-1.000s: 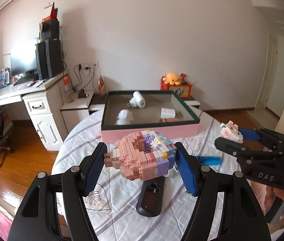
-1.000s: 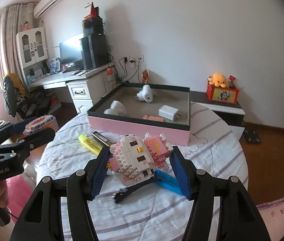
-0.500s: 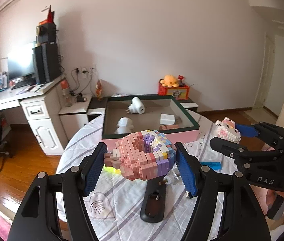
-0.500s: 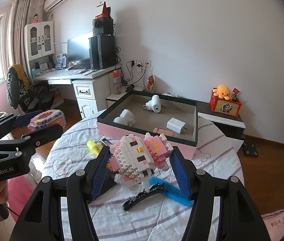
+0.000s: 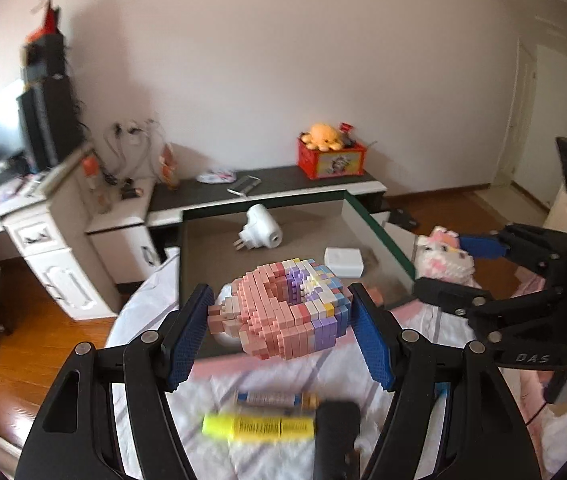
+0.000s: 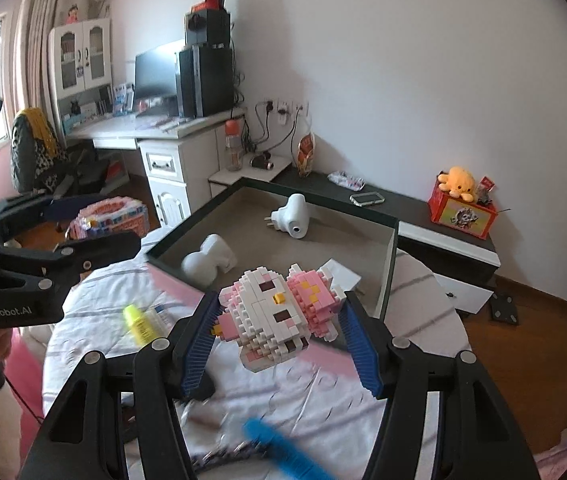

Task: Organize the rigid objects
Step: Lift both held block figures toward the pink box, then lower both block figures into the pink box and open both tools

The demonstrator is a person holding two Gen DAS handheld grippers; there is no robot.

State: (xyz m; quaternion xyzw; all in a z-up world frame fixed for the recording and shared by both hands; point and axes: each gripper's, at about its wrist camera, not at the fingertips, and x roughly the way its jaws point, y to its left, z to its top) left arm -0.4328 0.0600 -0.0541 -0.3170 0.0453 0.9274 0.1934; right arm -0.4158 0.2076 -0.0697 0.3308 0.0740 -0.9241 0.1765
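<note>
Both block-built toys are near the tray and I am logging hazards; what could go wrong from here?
1. The pink and purple block-built ring, pinched only at its ends by the left tool, might shed bricks.
2. The white and pink block-built cat in the right tool could land on the white square charger in the pink-walled tray.
3. The two tools, close together, may collide.

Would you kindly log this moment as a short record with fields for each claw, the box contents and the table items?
left claw: shut on pink-and-purple brick donut, held above the box's near edge
right claw: shut on white-and-pink brick cat, also held in the air
box: open, holds white plug adapter, white charger, a white rounded item
table: yellow highlighter, blue comb
</note>
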